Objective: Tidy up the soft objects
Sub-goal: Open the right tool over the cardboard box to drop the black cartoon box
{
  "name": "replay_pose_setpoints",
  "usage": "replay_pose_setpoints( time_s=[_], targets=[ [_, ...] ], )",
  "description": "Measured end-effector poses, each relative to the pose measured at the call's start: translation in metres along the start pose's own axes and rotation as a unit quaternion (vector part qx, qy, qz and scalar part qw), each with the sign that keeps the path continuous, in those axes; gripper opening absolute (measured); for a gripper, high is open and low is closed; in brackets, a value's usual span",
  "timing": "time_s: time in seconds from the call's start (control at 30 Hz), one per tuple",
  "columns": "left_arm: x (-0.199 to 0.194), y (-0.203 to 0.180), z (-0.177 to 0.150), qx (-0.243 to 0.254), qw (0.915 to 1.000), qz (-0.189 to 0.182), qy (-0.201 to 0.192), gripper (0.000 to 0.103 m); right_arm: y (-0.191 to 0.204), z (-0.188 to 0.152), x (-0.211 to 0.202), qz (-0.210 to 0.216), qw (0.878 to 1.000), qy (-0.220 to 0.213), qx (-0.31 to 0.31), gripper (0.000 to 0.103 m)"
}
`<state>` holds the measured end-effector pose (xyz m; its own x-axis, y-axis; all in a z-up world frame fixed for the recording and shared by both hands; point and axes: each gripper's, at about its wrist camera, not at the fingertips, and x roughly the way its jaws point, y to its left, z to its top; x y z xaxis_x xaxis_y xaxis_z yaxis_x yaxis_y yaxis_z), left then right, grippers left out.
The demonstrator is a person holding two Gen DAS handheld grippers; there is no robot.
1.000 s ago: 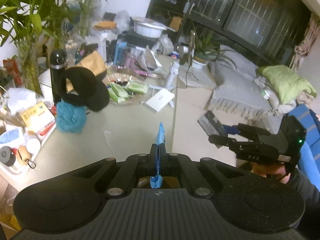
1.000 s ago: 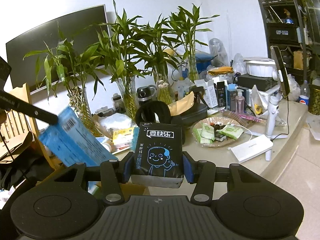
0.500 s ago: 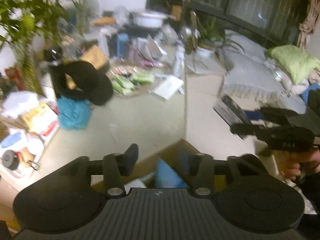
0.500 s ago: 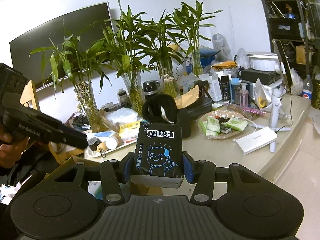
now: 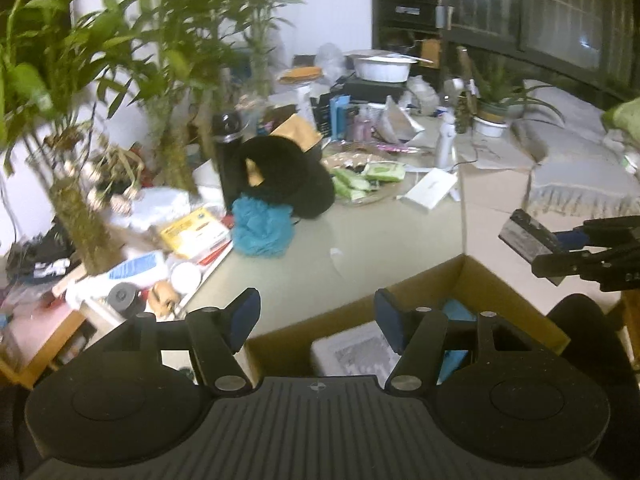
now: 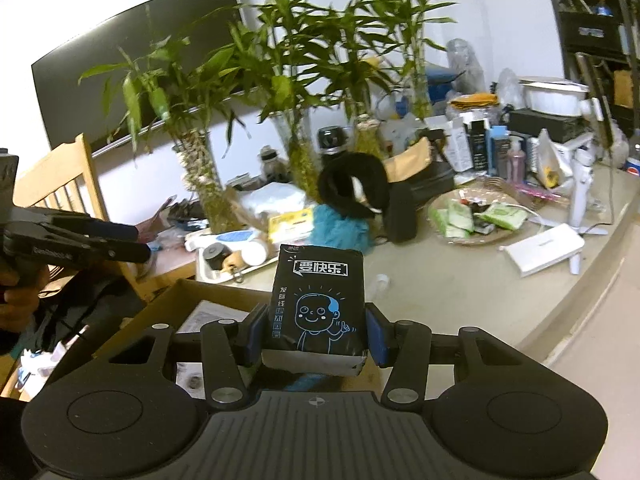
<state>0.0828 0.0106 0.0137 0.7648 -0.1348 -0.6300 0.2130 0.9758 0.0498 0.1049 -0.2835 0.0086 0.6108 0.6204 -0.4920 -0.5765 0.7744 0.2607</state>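
Note:
My left gripper (image 5: pixel 315 312) hovers over the near-left rim of an open cardboard box (image 5: pixel 440 276). Its jaws are opening with nothing between them. A blue soft pack (image 5: pixel 456 312) and a white pack (image 5: pixel 352 354) lie inside the box. My right gripper (image 6: pixel 316 328) is shut on a black tissue pack (image 6: pixel 320 304) printed with a cartoon face, held above the box's edge (image 6: pixel 208 288). In the left wrist view that same black pack (image 5: pixel 524 236) hangs at the right, beyond the box. A teal bath pouf (image 5: pixel 260 226) and a black fluffy ring (image 5: pixel 296 184) rest on the table.
The pale table (image 5: pixel 360 240) is crowded at the back with bamboo vases (image 6: pixel 300 152), a black flask (image 5: pixel 228 152), a dish of green packets (image 5: pixel 360 180), a white flat box (image 5: pixel 430 188) and bottles. A wooden chair (image 6: pixel 60 176) stands at the left. A hand (image 6: pixel 16 292) holds the left gripper.
My left gripper has opened and let go of the blue pack, which now lies in the box, and has swung left. The right gripper has brought the black pack nearer the box.

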Motion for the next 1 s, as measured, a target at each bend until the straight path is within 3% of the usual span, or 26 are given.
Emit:
replay_pose_setpoints(
  time_s=[0.17, 0.23, 0.27, 0.47, 0.7, 1.0],
  targets=[
    [0.0, 0.01, -0.012, -0.021, 0.9997, 0.011, 0.01, 0.062, 0.02, 0.007, 0.013, 0.019, 1.0, 0.016, -0.008, 0.057],
    [-0.001, 0.013, -0.016, -0.03, 0.9994, 0.013, 0.015, 0.062, 0.026, 0.007, 0.023, 0.018, 0.999, 0.033, -0.014, 0.099],
    [0.0, 0.016, -0.019, -0.034, 0.9992, 0.012, 0.016, 0.062, 0.029, 0.005, 0.025, 0.01, 0.999, 0.032, -0.021, 0.103],
    [-0.003, 0.024, -0.025, -0.053, 0.9982, 0.014, 0.023, 0.069, 0.032, 0.002, 0.027, 0.01, 0.999, 0.039, -0.029, 0.103],
    [-0.005, 0.032, -0.029, -0.067, 0.9974, 0.015, 0.021, 0.079, 0.014, 0.003, 0.021, -0.024, 0.998, 0.047, -0.018, 0.103],
    [-0.004, 0.047, -0.03, -0.085, 0.9964, 0.0, 0.012, 0.08, -0.022, 0.003, 0.017, -0.066, 0.996, 0.052, 0.019, 0.103]
  ],
)
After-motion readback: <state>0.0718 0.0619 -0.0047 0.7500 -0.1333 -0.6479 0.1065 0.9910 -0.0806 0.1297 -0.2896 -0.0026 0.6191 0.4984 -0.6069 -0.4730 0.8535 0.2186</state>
